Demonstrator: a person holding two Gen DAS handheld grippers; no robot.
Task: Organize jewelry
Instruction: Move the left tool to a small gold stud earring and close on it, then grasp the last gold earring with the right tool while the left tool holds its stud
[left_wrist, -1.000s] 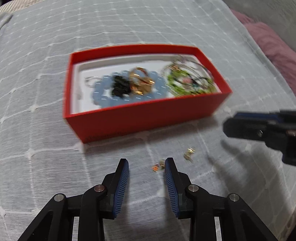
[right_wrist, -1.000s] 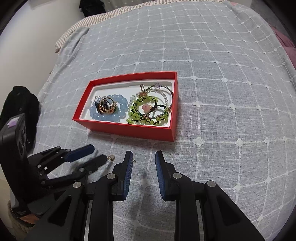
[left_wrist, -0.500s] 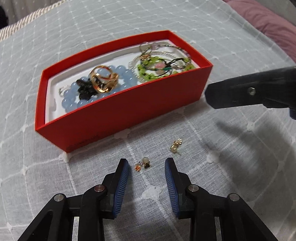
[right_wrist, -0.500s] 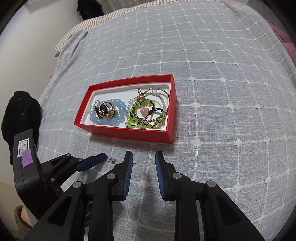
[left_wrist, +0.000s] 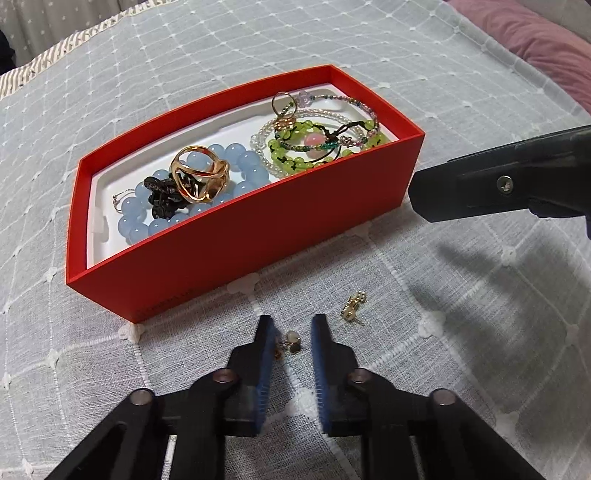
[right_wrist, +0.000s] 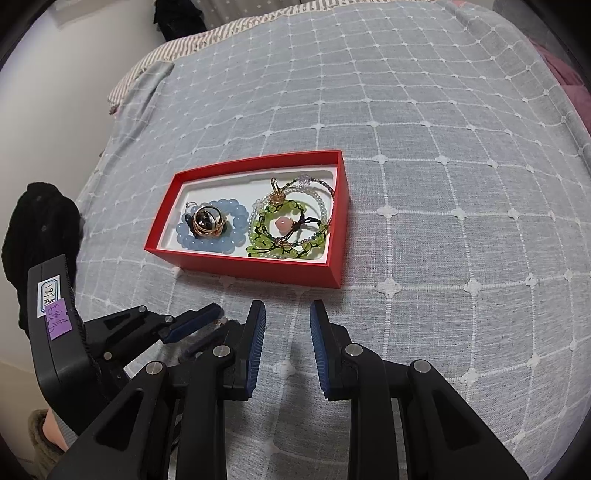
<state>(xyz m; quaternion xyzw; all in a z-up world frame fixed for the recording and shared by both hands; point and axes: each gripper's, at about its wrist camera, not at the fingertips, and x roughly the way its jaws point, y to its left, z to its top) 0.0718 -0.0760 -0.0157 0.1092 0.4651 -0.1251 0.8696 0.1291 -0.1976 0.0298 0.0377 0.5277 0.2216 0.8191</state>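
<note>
A red box (left_wrist: 240, 236) (right_wrist: 258, 269) on the grey checked bedspread holds a blue bead bracelet (left_wrist: 243, 162), a gold ring (left_wrist: 199, 173), a black piece and green bead bracelets (left_wrist: 295, 155). In front of it lie a small earring (left_wrist: 291, 340) and a gold earring (left_wrist: 352, 308). My left gripper (left_wrist: 291, 330) (right_wrist: 221, 317) straddles the small earring with its jaws closing; a gap still shows beside the right pad. My right gripper (right_wrist: 287, 314) hovers open over bare cloth, nothing between its fingers; one of its fingers (left_wrist: 480, 184) shows at the right of the left wrist view.
A pink blanket (left_wrist: 535, 44) lies at the bed's far right. A black garment (right_wrist: 40, 221) sits past the left edge of the bed, with a striped sheet (right_wrist: 166, 55) at the far left corner. Grey bedspread (right_wrist: 443, 184) stretches right of the box.
The left gripper came nearer the box and rolled, then its jaws narrowed around the small earring. The right gripper has not moved.
</note>
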